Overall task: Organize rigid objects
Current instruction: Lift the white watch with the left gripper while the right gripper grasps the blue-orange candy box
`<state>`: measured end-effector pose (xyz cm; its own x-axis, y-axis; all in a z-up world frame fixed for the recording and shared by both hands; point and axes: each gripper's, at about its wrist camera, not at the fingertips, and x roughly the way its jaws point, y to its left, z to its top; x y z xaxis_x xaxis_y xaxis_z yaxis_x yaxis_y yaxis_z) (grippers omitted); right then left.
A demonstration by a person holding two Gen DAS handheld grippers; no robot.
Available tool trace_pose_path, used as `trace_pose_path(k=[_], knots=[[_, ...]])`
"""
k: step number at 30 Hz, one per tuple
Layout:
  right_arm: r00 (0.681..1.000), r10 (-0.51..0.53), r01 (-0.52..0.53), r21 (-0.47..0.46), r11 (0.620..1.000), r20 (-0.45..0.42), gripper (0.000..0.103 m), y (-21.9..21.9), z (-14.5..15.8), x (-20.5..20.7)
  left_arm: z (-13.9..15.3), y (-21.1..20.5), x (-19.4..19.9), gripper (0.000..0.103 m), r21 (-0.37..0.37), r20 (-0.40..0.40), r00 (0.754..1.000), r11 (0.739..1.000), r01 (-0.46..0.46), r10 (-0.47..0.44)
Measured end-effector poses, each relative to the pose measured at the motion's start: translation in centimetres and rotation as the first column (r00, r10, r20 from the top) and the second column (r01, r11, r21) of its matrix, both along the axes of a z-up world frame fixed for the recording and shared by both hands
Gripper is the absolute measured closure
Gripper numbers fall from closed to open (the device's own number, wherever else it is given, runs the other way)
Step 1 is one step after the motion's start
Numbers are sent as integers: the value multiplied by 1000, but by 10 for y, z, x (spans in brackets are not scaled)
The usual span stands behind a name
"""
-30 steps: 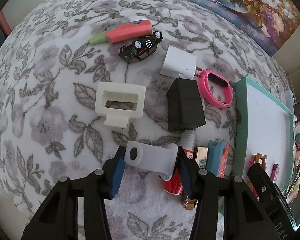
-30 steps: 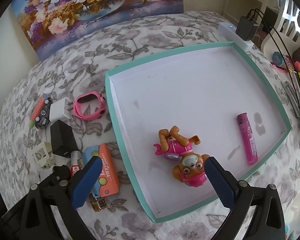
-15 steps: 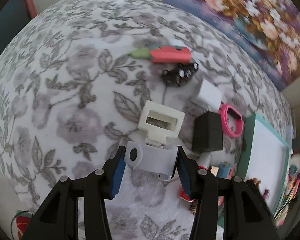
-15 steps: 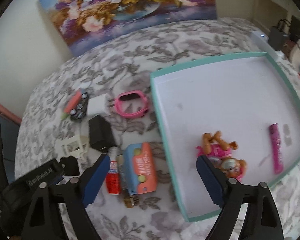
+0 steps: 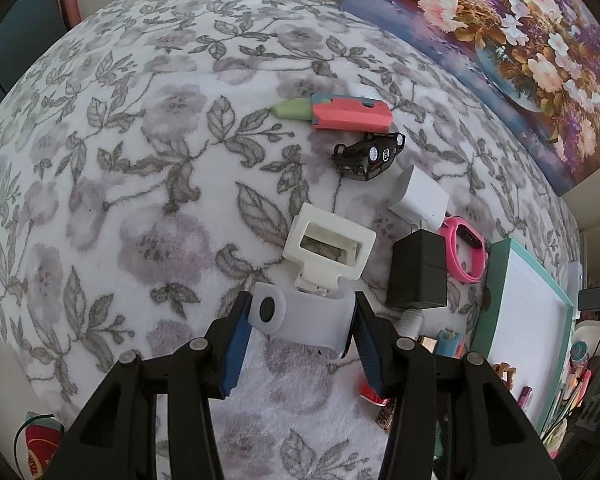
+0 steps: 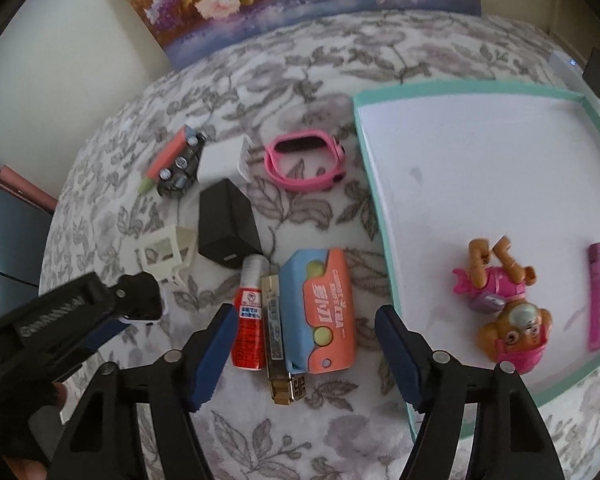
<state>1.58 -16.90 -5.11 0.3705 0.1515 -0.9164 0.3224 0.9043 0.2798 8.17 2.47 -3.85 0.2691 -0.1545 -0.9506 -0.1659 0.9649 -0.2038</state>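
My left gripper is shut on a translucent white plastic block and holds it above the floral cloth. Beyond it lie a cream plastic bracket, a black charger, a white charger, a black toy car, a red-green utility knife and a pink watch. My right gripper is open and empty above an orange-blue toy case, a red glue tube and a gold lighter. The teal tray holds a toy dog and a pink tube.
A flower painting leans against the wall behind the bed. A white power strip with a black plug sits beyond the tray. Clutter stands off the right edge of the bed. The left gripper's body shows in the right wrist view.
My left gripper has lifted and drawn back with the white block. My right gripper has swung left from over the tray to over the orange-blue case.
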Motion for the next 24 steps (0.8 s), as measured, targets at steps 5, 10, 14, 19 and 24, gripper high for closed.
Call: trace_pose_path(k=[5, 10, 14, 19, 24], knots=[[1000, 26, -26, -19, 999, 9, 29, 6, 0, 2, -1, -1, 0, 53, -2, -2, 1000, 1000, -2, 2], [999, 44, -44, 27, 999, 6, 31, 9, -3, 4, -1, -1, 0, 53, -4, -4, 1000, 1000, -3, 3], [998, 57, -58, 43, 997, 18, 33, 11, -2, 3, -2, -1, 0, 53, -5, -5, 1000, 1000, -3, 3], [998, 65, -66, 117, 991, 13, 47, 12, -8, 4, -2, -1, 0, 53, -4, -6, 1000, 1000, -4, 4], [998, 55, -55, 109, 993, -3, 51, 10, -13, 5, -2, -1, 0, 53, -3, -7, 1000, 1000, -4, 4]])
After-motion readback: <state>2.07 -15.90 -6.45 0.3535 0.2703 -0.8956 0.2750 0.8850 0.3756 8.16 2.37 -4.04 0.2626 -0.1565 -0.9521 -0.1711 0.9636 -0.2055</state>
